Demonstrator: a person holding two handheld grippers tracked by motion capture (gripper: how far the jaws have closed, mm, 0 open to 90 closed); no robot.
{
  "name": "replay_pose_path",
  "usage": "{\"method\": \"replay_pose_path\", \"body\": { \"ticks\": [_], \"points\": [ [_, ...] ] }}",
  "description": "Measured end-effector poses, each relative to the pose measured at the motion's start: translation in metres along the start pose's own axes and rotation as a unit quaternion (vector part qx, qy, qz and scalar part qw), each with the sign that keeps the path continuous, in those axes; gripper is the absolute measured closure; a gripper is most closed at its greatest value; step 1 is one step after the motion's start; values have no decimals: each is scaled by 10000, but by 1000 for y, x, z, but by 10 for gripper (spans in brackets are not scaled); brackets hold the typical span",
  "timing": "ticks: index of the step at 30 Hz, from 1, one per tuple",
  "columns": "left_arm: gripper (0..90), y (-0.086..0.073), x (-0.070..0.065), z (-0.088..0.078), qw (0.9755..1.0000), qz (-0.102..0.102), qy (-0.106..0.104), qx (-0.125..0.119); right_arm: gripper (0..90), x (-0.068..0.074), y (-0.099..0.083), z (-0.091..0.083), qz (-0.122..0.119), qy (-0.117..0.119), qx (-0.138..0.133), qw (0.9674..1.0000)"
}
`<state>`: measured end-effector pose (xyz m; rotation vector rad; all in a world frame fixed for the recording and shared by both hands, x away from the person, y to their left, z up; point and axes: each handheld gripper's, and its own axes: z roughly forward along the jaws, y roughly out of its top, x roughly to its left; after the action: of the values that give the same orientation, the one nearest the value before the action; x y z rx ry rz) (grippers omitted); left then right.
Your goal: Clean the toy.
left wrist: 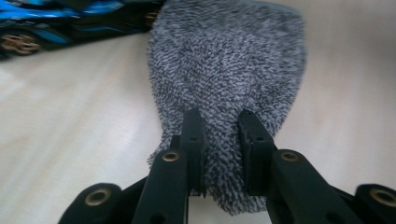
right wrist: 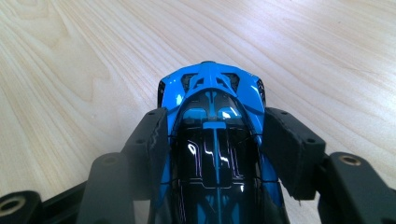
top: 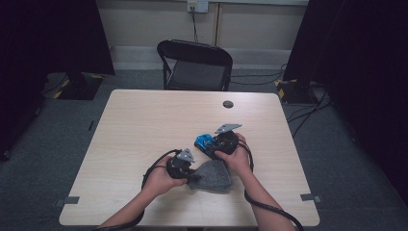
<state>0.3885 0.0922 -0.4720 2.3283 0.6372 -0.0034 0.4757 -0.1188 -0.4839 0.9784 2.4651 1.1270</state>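
**Blue toy car clamped in right gripper; grey cloth pinched in left**

Toy car point(right wrist: 212, 140): blue and black, glossy, sits on the table point(top: 144, 125) right of centre and toward the person's side. In the right gripper view the car lies lengthwise between the 2 jaws, its far end pointing away from the camera. Both jaw pads press on the car's flanks, so the jaws are clamped on the car body. In the high view the car point(top: 204, 142) projects from the right gripper point(top: 214, 144) toward the left and the far side of the table.

Cloth point(left wrist: 229, 79): grey, shaggy microfibre, flat on the table just beside the car on the person's side. In the left gripper view its far edge reaches up to the car point(left wrist: 56, 23); whether the 2 touch I cannot tell. The near end of the cloth narrows and runs in between the 2 jaws of the left gripper point(left wrist: 222, 140), which are drawn together and pinch it. In the high view the cloth point(top: 211, 175) spreads between the 2 hands, with the left gripper point(top: 190, 174) at its left edge.

Hands: left hand point(top: 161, 180) and right hand point(top: 238, 159) enter from the bottom edge, each wrapped round its gripper. Black cables trail back from both grippers toward the person.

Surroundings: small dark round disc point(top: 228, 104) near the far edge of the table, well apart from the work. Black folding chair point(top: 197, 65) stands behind the table on grey carpet.
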Motion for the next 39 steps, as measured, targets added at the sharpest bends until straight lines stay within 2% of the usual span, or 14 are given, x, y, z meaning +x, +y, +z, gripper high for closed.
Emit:
{"method": "replay_pose_path", "body": {
  "ticks": [4, 5, 8, 9, 16, 17, 23, 33, 39],
  "points": [
    [748, 4, 10, 3, 9998, -102, 148, 7, 417, -1, -2, 0, 13, 18, -51, 10000],
    [748, 6, 16, 2, 9996, -112, 264, 43, 417, -1, -2, 0, 14, 19, -52, 10000],
    [749, 7, 22, 0, 9992, -166, 368, 66, 416, -1, -2, 0, 23, 19, -62, 10000],
    [749, 8, 26, -2, 9986, -185, 490, 73, 417, -1, -2, 0, 19, 15, -67, 10000],
    [750, 10, 37, -6, 9972, -304, 679, 19, 417, -1, -3, -1, 32, 29, -88, 10000],
    [750, 9, 41, -7, 9964, -348, 777, 19, 417, -1, -3, -1, 21, 29, -89, 10000],
    [752, 7, 54, -13, 9939, -474, 991, 23, 417, -2, -4, -1, 4, 37, -112, 9999],
    [752, 3, 71, -20, 9902, -640, 1244, -16, 417, -1, -4, -1, 5, 37, -121, 9999],
    [752, 0, 82, -26, 9867, -805, 1410, -75, 417, -1, -4, -1, 1, 35, -118, 9999]
  ]
}}
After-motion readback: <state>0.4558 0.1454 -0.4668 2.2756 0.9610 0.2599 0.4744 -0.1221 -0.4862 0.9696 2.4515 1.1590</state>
